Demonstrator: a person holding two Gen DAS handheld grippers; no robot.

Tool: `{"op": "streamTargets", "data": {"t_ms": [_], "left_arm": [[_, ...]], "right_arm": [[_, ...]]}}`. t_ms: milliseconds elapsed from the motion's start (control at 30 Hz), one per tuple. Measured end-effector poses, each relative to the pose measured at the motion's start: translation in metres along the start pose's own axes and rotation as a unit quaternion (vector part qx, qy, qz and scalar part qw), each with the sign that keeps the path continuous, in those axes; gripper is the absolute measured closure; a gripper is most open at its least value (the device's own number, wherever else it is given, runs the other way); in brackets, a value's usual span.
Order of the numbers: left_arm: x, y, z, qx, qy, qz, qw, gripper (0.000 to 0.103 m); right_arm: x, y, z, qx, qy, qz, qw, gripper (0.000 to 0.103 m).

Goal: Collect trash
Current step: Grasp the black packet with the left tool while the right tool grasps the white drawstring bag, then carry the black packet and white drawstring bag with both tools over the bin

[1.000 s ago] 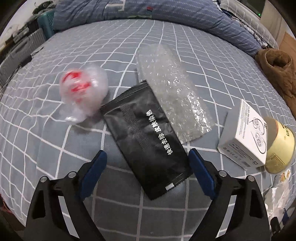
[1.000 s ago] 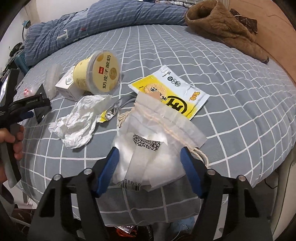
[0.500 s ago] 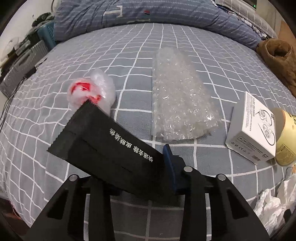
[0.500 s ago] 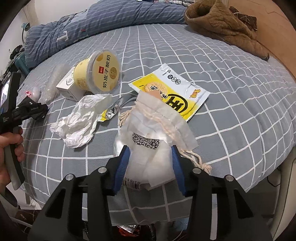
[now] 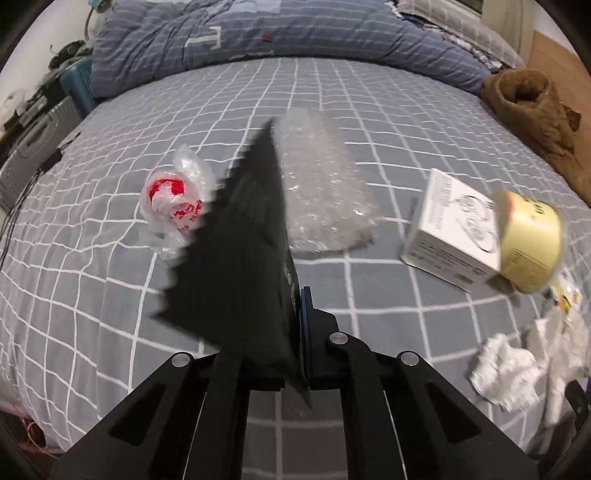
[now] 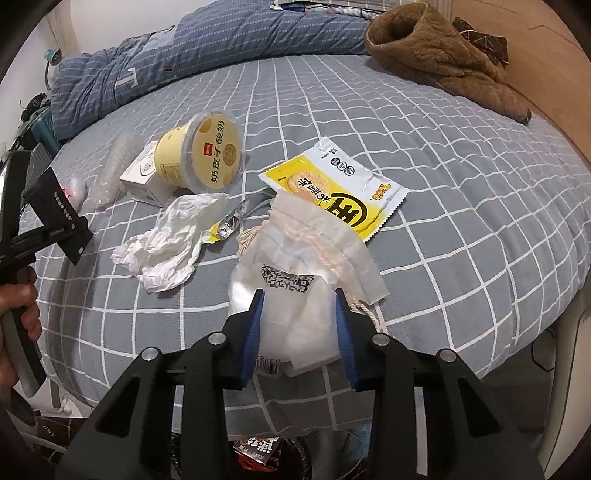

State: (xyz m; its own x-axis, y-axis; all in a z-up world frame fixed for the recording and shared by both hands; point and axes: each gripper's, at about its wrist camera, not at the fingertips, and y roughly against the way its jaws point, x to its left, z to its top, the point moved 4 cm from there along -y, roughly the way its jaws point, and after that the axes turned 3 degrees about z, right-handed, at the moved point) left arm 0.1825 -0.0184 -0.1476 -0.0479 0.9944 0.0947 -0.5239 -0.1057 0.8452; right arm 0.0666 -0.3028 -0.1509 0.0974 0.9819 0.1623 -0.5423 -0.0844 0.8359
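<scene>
My left gripper [image 5: 291, 332] is shut on a black sachet [image 5: 243, 254] and holds it on edge above the bed; it also shows in the right wrist view [image 6: 59, 218]. My right gripper [image 6: 299, 328] is shut on a white drawstring pouch [image 6: 306, 266] at the bed's near edge. On the checked bedsheet lie a red-and-clear plastic bag [image 5: 173, 199], bubble wrap [image 5: 321, 184], a white box [image 5: 450, 229], a yellow yogurt cup [image 6: 203, 155], crumpled tissue [image 6: 173, 236], a foil scrap [image 6: 229, 225] and a yellow snack packet [image 6: 340, 192].
A blue quilt [image 5: 258, 33] lies along the far side of the bed. A brown fleece garment [image 6: 443, 62] sits at the far right. A suitcase and clutter [image 5: 33, 136] stand off the bed's left side. A bin with wrappers [image 6: 258, 450] shows below the near edge.
My left gripper closed on the black sachet, lifted it off the sheet and turned it on edge. My right gripper closed onto the white pouch.
</scene>
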Motion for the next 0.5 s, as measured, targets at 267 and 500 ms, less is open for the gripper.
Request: {"op": "streamTargets", "data": {"t_ms": [267, 500], "left_arm": [[0.001, 0.036, -0.014, -0.009, -0.003, -0.043, 0.999, 0.098], [0.0, 0.067, -0.029, -0.018, -0.007, -0.07, 0.9974, 0.098]], "right_arm": [[0.002, 0.017, -0.002, -0.01, 0.0, 0.001, 1.0, 0.068], [0.007, 0.034, -0.007, -0.018, 0.001, 0.002, 1.0, 0.069]]}}
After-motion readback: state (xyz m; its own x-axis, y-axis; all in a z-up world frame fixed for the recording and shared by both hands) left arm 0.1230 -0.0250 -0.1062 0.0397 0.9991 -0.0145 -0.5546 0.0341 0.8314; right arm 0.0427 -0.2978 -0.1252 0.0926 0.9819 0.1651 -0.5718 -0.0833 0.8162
